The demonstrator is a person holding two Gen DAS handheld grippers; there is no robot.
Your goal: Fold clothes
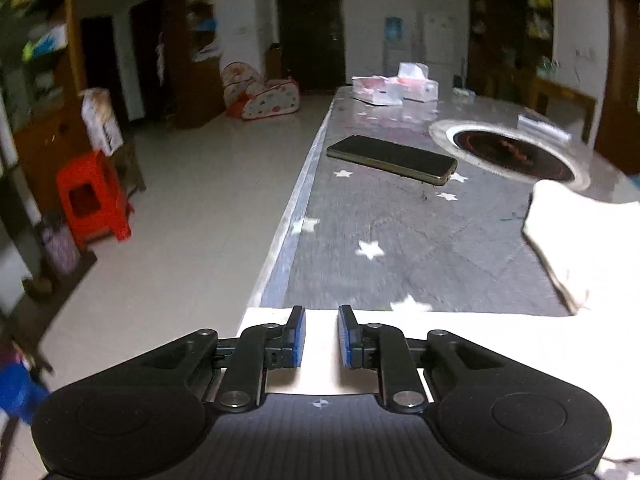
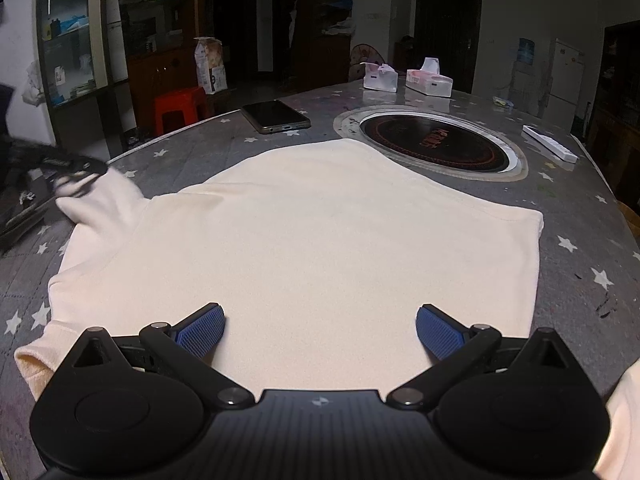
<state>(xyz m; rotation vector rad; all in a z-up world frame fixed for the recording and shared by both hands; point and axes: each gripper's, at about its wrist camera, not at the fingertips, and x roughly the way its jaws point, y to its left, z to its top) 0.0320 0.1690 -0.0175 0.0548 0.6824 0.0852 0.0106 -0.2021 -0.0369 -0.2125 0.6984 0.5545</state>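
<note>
Two grippers work a cream garment (image 2: 320, 240) on the star-patterned surface (image 2: 580, 216).
Left gripper (image 1: 322, 338) narrowly parted over a sleeve; right gripper (image 2: 320, 330) gapes wide, empty.

Left tongs (image 1: 322, 336) nearly closed, a narrow gap; right tongs (image 2: 320, 332) spread wide.

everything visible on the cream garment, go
The cream garment is a plain, soft knit-looking top with no print showing, spread flat on the star-patterned table. One sleeve angles off to the left, where the left gripper appears to meet its end, blurred. A ribbed cuff lies at the near-left corner. The far edge reaches the rim of the round cooktop. The right gripper hovers over the near part, jaws wide open. Slight wrinkles, not yet folded.
</note>
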